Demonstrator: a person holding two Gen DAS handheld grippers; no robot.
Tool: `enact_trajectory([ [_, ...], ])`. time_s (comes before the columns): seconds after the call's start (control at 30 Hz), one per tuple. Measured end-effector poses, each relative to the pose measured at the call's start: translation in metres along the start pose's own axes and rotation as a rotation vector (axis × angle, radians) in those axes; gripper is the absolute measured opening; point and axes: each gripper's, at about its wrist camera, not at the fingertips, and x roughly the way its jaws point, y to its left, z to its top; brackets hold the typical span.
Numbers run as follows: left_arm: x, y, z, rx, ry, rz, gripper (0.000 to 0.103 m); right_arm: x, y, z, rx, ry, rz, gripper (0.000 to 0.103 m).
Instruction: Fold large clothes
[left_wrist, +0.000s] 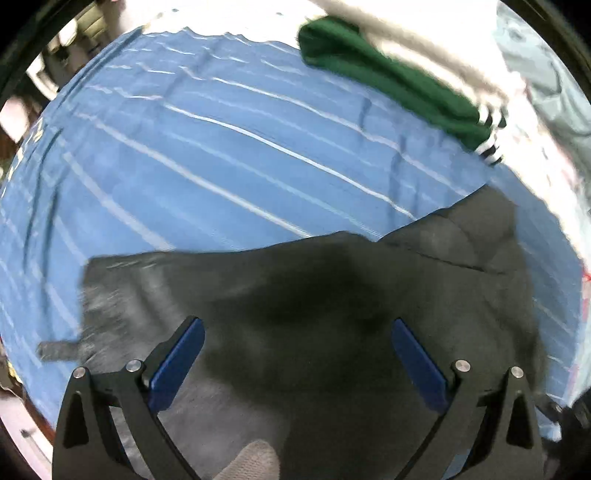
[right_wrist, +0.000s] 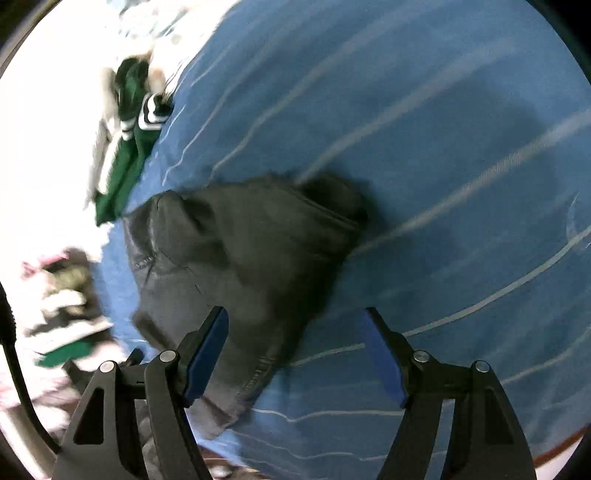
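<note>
Left wrist view shows me the dark grey garment (left_wrist: 314, 314) lying on the blue striped sheet (left_wrist: 203, 166), bunched and wrinkled, with a seam visible on its right part. My left gripper (left_wrist: 297, 354) is above it with the two blue fingers spread wide, holding nothing. In the right wrist view the same garment (right_wrist: 240, 251) looks like a crumpled heap with a stitched hem near my right gripper (right_wrist: 295, 347), also spread wide and empty. A green garment (left_wrist: 388, 81) lies at the sheet's edge. Only the right view shows another pile of clothes (right_wrist: 62, 306) at the left, blurred.
</note>
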Motion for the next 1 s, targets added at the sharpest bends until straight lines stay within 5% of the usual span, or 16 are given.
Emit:
enact_trajectory([
  [0.13, 0.031, 0.004, 0.000, 0.005, 0.007, -0.010, 0.103, 0.037, -0.021, 0.014, 0.019, -0.019, 0.185, 0.076],
  [0.3, 0.030, 0.013, -0.006, 0.020, 0.006, -0.044, 0.103, 0.069, 0.006, 0.027, -0.067, -0.043, 0.334, 0.076],
  [0.47, 0.031, 0.009, -0.005, 0.025, 0.003, -0.020, 0.103, 0.087, 0.031, 0.035, -0.115, -0.070, 0.362, 0.074],
  [0.53, 0.030, 0.006, -0.006, 0.039, -0.011, -0.003, 0.103, 0.090, 0.037, 0.034, -0.107, -0.052, 0.404, 0.048],
  [0.7, 0.026, -0.024, -0.004, 0.152, -0.076, 0.062, 0.103, 0.067, 0.061, 0.029, -0.112, -0.085, 0.440, 0.028],
  [0.83, 0.032, -0.059, 0.014, 0.198, -0.076, -0.017, 0.103, 0.025, 0.092, 0.023, -0.176, -0.154, 0.456, 0.021],
  [1.0, 0.043, -0.087, 0.041, 0.199, -0.041, -0.128, 0.103, -0.012, 0.154, 0.022, -0.336, -0.241, 0.345, 0.021],
])
